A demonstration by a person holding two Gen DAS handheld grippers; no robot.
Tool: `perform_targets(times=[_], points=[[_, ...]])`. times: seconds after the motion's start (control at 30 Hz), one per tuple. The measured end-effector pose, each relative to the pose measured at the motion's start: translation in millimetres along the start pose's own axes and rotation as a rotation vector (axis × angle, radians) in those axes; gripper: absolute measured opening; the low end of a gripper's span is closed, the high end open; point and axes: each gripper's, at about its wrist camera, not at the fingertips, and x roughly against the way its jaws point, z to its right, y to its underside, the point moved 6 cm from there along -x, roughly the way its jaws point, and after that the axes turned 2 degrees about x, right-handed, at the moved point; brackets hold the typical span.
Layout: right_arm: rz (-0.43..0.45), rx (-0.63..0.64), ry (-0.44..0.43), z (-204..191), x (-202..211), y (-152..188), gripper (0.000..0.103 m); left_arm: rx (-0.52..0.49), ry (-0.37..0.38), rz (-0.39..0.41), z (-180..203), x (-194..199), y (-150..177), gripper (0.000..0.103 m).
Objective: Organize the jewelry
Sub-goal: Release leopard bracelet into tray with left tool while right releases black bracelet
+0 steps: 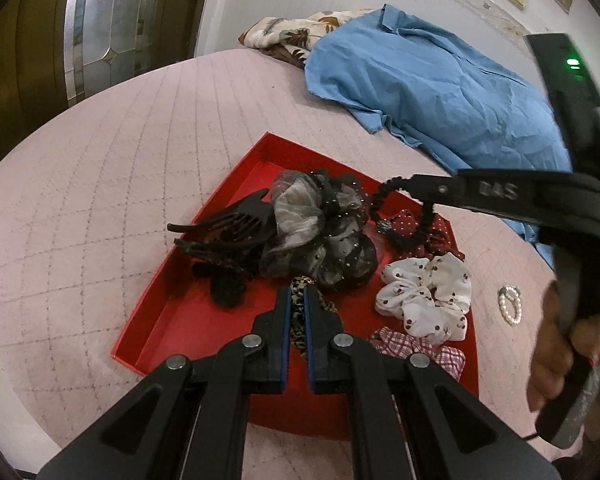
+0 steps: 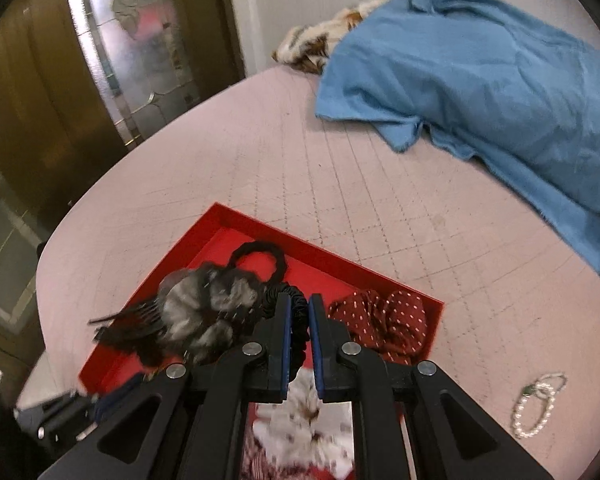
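Note:
A red tray lies on the pink quilt and holds hair accessories. My left gripper is shut on a leopard-print scrunchie over the tray's near side. My right gripper is shut on a black coiled hair band and holds it above the tray. In the tray lie a black claw clip, a grey sheer scrunchie, a red dotted scrunchie, a white printed scrunchie and a checked one. A pearl bracelet lies on the quilt to the right.
A blue cloth and a floral cloth lie at the far side of the bed. A wooden door with glass panel stands at the far left. A plain black hair tie lies in the tray's far corner.

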Motion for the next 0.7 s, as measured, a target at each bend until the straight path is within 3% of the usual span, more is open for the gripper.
perform_targets(times=[0.47,0.53,0.6,0.63,0.7], points=[[-0.081,-0.062,0.023,13.0,-49.1,3.2,0.01,0.045,-0.035,-0.017,-14.3,-9.9,0.7,0.007],[-0.085,-0.076,0.021,15.6,-51.7,4.0,0.011,0.046,-0.032,-0.014,-14.5,-8.7,1.0,0.013],[-0.081,-0.091,0.019,18.1,-50.3,4.7,0.015,0.047,-0.014,-0.011,-12.9,-6.5,1.3,0.026],[-0.074,-0.096,0.021,19.2,-47.8,4.3,0.02,0.047,-0.002,-0.007,-11.3,-4.7,1.3,0.03],[-0.056,-0.097,0.019,20.0,-41.6,2.9,0.034,0.049,0.011,0.012,-9.3,-0.1,-0.1,0.051]])
